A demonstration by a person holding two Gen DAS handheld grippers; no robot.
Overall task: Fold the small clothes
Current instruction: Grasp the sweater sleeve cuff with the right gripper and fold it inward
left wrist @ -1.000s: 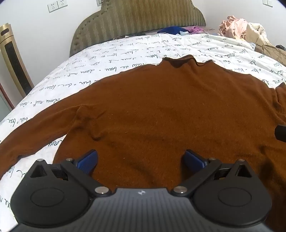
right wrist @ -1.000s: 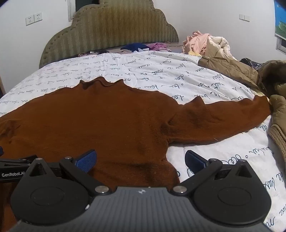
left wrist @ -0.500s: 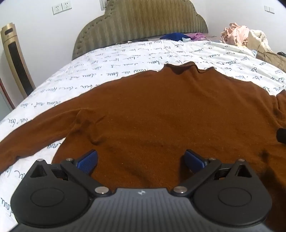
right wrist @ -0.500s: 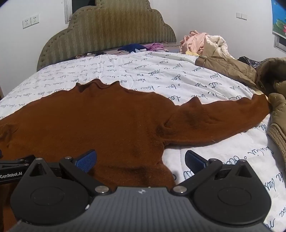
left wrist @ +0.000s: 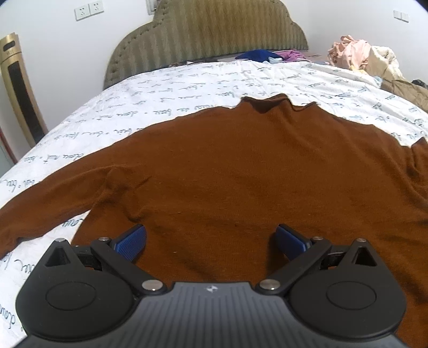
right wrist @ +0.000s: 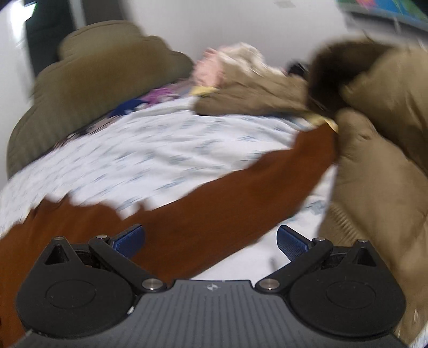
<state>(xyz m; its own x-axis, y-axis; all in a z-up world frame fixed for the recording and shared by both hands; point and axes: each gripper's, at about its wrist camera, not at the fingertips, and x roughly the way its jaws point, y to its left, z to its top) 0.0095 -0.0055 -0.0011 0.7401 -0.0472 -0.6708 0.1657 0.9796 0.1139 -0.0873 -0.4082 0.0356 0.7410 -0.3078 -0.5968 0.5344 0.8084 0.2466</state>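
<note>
I was in a bedroom of a home. A bed (left wrist: 187,88) filled most of what I saw, covered in a white sheet printed with handwriting-style script, and an olive padded headboard (left wrist: 203,34) stood against a white wall with power sockets (left wrist: 88,9). Loose clothes (left wrist: 358,53) were piled at the far corner of the bed, and a tan padded coat (right wrist: 374,166) lay along its right side. A gold tower appliance (left wrist: 21,91) stood by the wall.

Rust-brown sweater (left wrist: 240,174) on a white bedsheet (left wrist: 187,80) with dark script print — olive striped headboard (left wrist: 203,32).
</note>
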